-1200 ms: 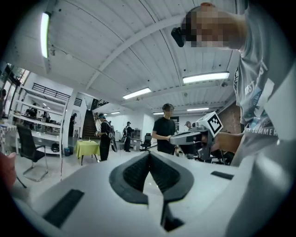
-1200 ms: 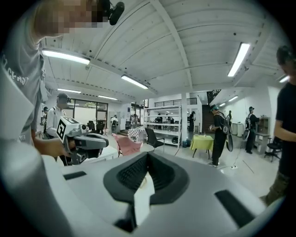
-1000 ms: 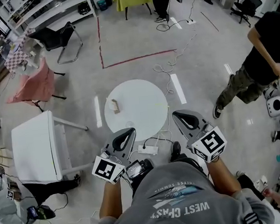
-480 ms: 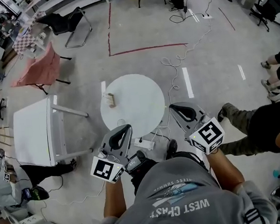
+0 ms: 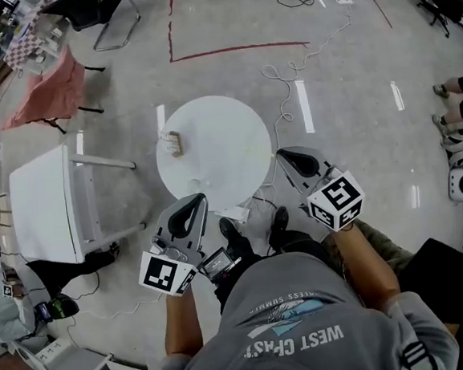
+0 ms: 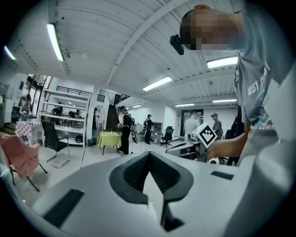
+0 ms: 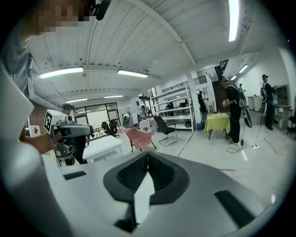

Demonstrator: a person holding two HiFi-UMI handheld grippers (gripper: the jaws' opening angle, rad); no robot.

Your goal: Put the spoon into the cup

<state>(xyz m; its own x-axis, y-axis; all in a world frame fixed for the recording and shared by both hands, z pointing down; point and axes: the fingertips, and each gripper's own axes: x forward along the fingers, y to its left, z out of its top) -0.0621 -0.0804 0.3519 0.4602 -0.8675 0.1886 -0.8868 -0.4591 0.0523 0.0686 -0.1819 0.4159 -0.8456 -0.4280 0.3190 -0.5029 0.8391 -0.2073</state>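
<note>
Two grippers, both clenched on nothing: left gripper point(image 5: 197, 199), jaws tip to tip with only air in the notch behind them; right gripper point(image 5: 284, 155), the same. Both are held low in front of the body on the near side of the round table point(image 5: 234, 123), short of its edge, their cameras looking out across the room rather than down. By judgement this is a carrying pose for the approach, with the task not yet begun. One small tan item point(image 5: 173, 142) sits near the table's left edge and one faint pale item point(image 5: 195, 183) near its near edge. These are presumably the spoon and the cup, too small to tell which is which. Around: a white square table point(image 5: 44, 205) to the left; a pink-draped chair point(image 5: 46, 92) beyond it; loose cable point(image 5: 281, 87) on the floor past the far edge; a power strip point(image 5: 234, 214) at the table's foot, just ahead of the person's shoes point(image 5: 234, 235). Strip and cable are the likely trip points.
</note>
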